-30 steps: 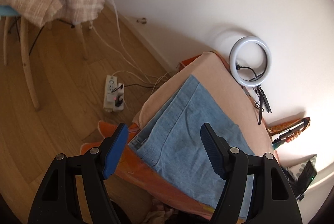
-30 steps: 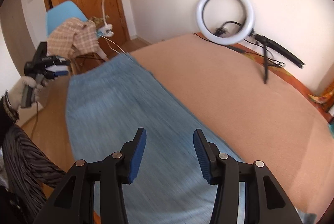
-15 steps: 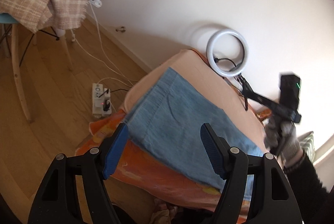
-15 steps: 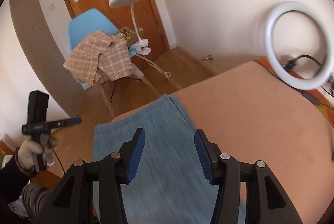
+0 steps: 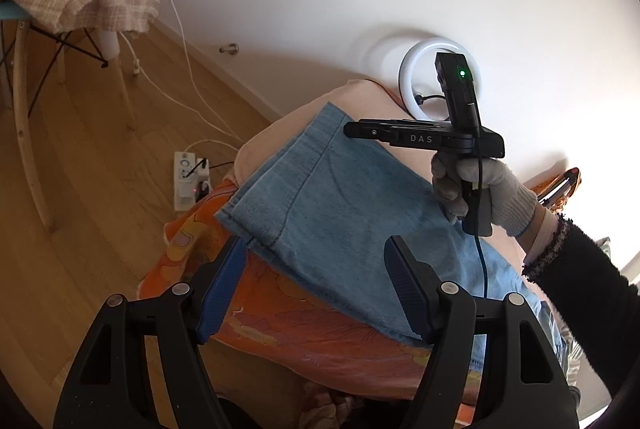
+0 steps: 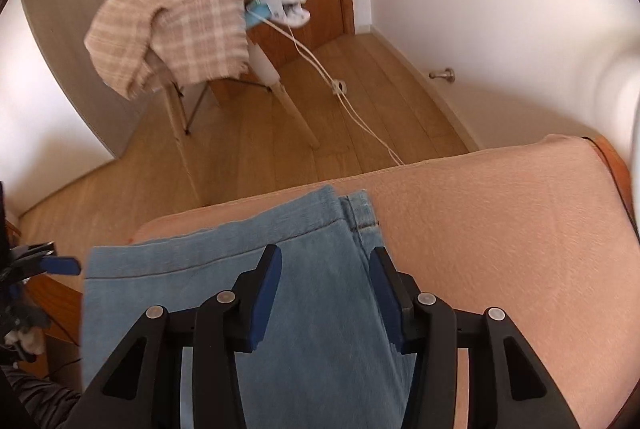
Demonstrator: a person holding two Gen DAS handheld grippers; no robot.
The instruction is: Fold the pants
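Peach-coloured bed cover fills the lower right of the right wrist view, with the light blue denim pants lying flat on it at lower centre, hem toward the wooden floor. Both tools hover above the denim holding nothing: the left tool gapes wide, while the right tool stands about half open, its jaws having just narrowed slightly.

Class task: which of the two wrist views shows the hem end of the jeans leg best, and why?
The left wrist view: the hem of the jeans is sharp there, stitching and both corners visible on the bed. The right wrist view shows the same hem, blurred and partly behind the right gripper.
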